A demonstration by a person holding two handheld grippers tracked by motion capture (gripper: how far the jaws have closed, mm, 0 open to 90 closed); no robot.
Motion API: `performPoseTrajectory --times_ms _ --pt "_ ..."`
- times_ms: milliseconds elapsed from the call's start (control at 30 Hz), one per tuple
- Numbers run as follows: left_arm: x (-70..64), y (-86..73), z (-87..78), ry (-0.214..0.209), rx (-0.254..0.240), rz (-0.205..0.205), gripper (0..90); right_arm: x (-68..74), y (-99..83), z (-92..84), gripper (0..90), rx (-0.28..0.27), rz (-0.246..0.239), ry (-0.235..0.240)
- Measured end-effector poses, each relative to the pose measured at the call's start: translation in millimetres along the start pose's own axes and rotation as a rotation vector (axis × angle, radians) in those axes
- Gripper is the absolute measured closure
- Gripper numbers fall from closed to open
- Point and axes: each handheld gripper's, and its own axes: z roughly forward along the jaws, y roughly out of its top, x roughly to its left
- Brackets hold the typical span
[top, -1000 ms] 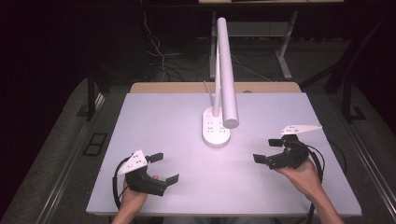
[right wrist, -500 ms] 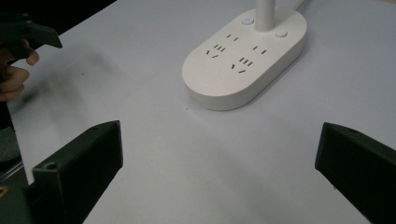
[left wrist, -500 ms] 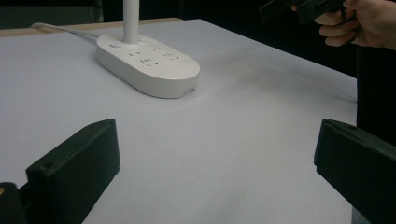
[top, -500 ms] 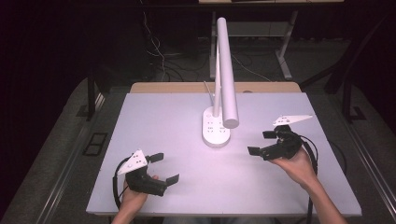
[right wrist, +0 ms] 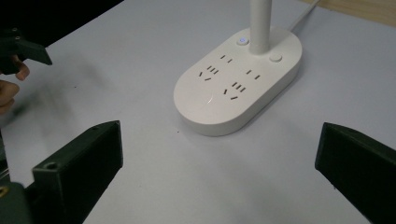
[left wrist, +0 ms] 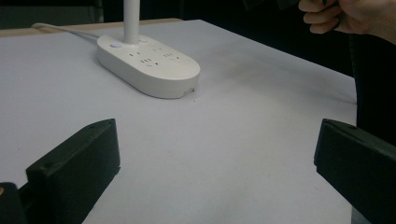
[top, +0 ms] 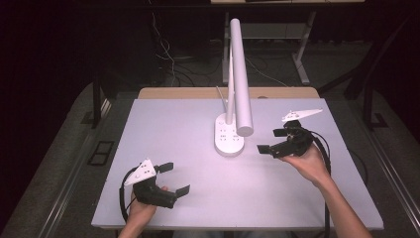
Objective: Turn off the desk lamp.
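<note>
Right gripper, advanced toward the lamp base, and left gripper both wide open, empty; approach apparently beginning.

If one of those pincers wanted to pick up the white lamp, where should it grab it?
Probably the thin upright stem just above the oval base, approached level from the right gripper, whose jaws stand open. The base looks too wide and flat, and the long lamp head overhangs it, so it is likely top-heavy.
</note>
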Motion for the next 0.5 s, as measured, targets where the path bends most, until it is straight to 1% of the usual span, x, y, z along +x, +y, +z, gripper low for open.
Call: performPoseTrajectory --times_ms 67,167,333,500 --pt "-0.1 0.0 -0.1 0.0 0.0 0.0 0.0 -1.4 3.0 1.3 0.8 0.002 -0.003 -0.008" --pt "0.2 0.0 0.0 0.0 0.0 -0.002 0.0 -5.0 7.2 5.2 0.8 0.002 0.005 -0.004" --pt "1.0 0.0 -1.5 0.0 -0.005 -0.006 0.0 -10.4 12.9 12.7 0.8 0.018 0.006 -0.003" --pt "1.1 0.2 -1.9 0.001 -0.005 -0.005 0.0 -15.6 19.1 19.3 0.8 0.022 0.007 -0.001"
